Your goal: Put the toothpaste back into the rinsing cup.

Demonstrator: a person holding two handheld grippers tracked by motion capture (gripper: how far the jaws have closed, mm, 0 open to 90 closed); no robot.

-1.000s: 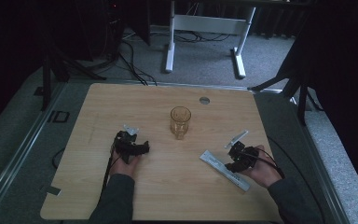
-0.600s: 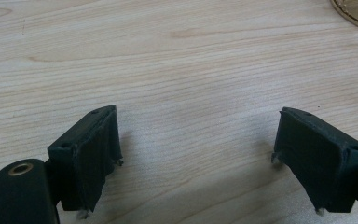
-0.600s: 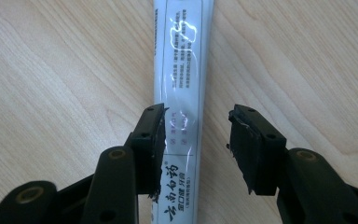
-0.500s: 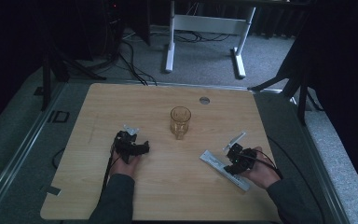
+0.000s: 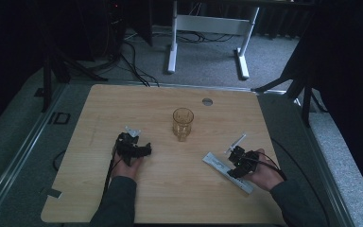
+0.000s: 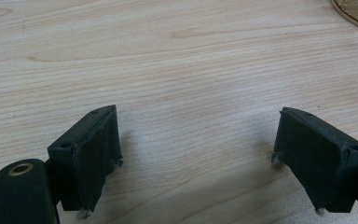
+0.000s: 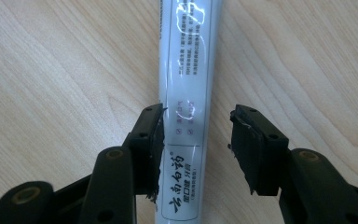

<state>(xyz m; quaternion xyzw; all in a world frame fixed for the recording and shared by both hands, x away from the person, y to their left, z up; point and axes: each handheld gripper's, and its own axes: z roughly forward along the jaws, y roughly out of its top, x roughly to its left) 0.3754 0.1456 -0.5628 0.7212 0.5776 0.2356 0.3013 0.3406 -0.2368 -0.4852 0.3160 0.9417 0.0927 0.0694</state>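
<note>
**Right jaws straddle the tube, not yet pressing**

We see the right gripper [image 7: 196, 140] with its jaws apart on either side of the white toothpaste tube [image 7: 186, 70]. One pad lies against the tube's edge, the other stands off it with bare wood between, so nothing is clamped. The tube lies flat and slantwise near the table's [image 5: 170, 198] right front corner, with open wood on both sides of it.

The left gripper [image 6: 196, 154] has its jaws spread wide over bare wood, holding nothing, well apart from the tube. Between the two hands, farther back, stands an amber glass [image 5: 183, 124], upright and alone. A thin white stick [image 5: 235, 143] lies just behind the right gripper [image 5: 238, 161].
</note>
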